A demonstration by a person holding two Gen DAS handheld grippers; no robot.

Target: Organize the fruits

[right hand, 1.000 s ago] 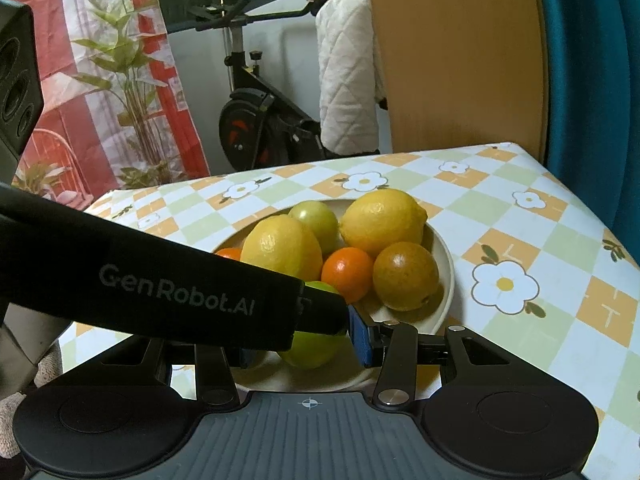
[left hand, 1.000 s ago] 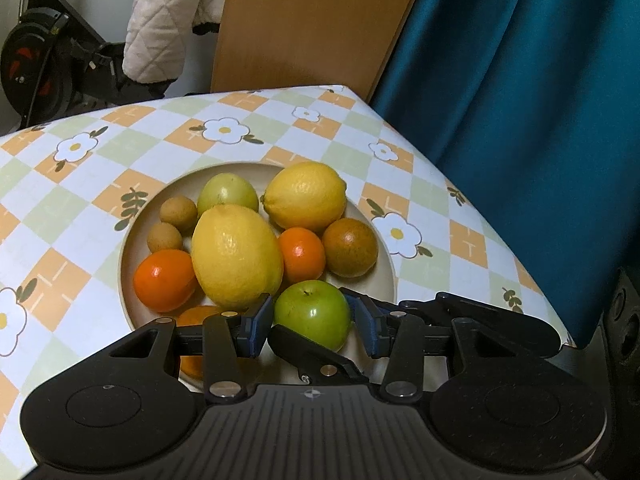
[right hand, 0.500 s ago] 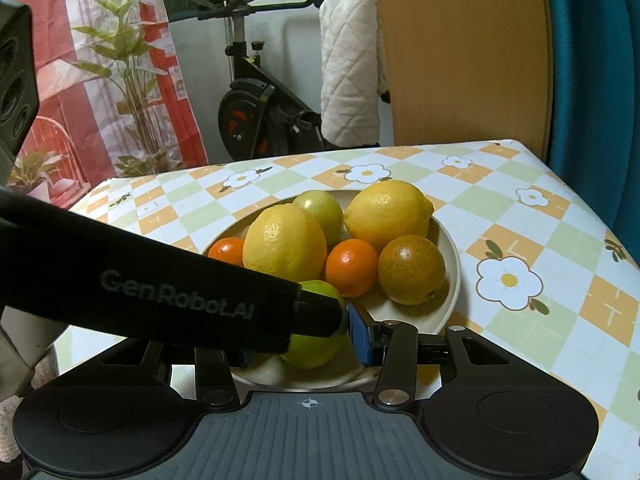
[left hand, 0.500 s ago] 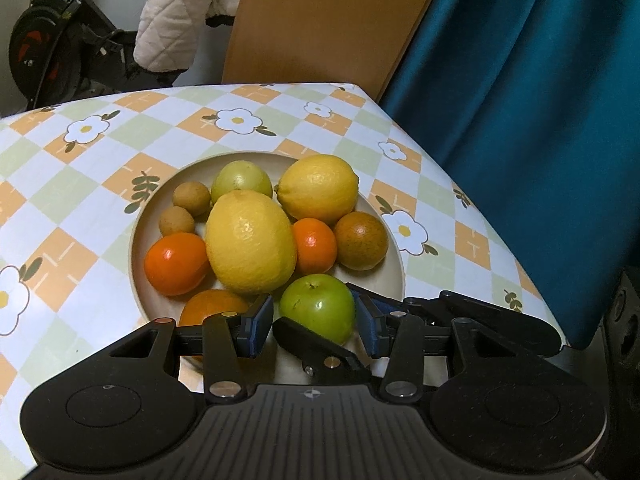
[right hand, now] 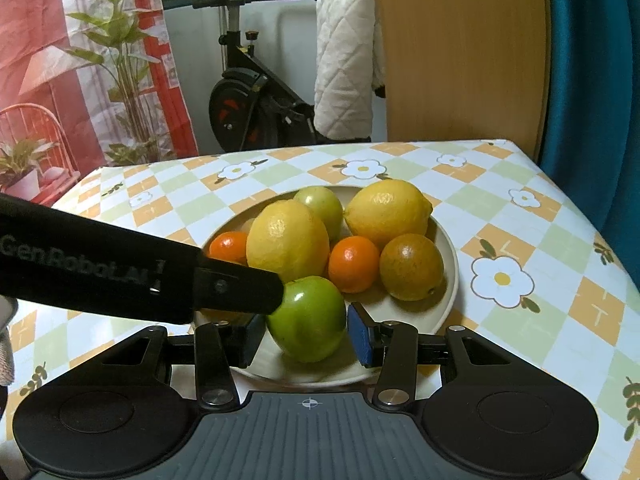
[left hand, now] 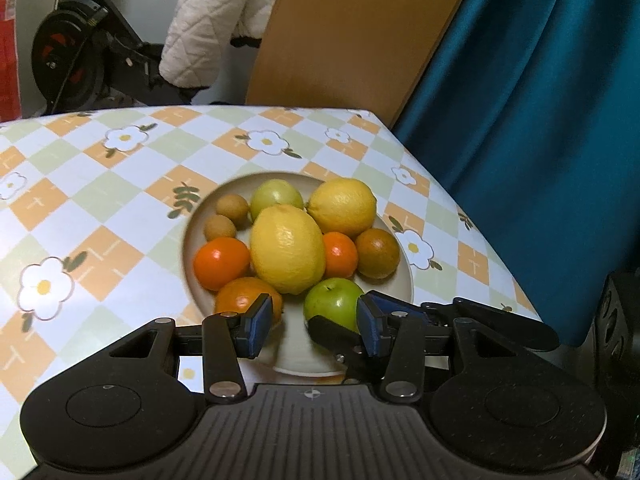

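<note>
A beige plate on the flowered tablecloth holds two lemons, oranges, two small brown fruits and a green apple at its near edge. My right gripper has its blue pads close against both sides of the apple, which sits low over the plate. One of its black fingers crosses below the apple in the left wrist view. My left gripper stands open over the plate's near rim with no fruit between its pads. Its right finger reaches the apple's upper left.
The checked table ends close to the right of the plate, against a teal curtain. A wooden board and an exercise bike with a white quilted jacket stand behind the far edge.
My left gripper has slid left and back: the apple, earlier between its pads, now lies by its right pad. The right gripper has stayed around the apple.
</note>
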